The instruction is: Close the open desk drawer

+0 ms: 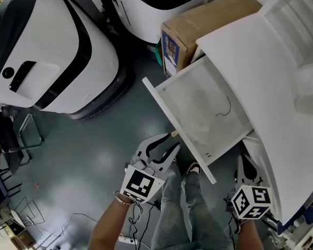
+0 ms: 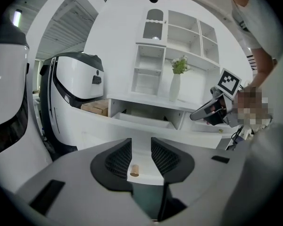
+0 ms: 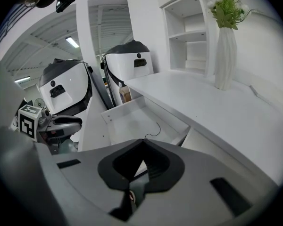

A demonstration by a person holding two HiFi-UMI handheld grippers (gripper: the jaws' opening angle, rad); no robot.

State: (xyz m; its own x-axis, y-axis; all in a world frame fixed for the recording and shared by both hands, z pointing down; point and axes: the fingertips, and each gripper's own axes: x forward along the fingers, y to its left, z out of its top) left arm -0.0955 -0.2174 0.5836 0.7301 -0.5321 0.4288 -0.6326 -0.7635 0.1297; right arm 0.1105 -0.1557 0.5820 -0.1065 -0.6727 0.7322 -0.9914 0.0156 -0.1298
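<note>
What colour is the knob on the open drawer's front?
The knob is tan, wood-like; the left gripper view shows it best.

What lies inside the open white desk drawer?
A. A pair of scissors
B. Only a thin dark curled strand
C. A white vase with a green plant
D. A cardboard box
B: the drawer shows a bare white bottom with only a thin dark curled strand on it. The vase stands on the desk top, and the cardboard box sits outside the drawer.
</note>
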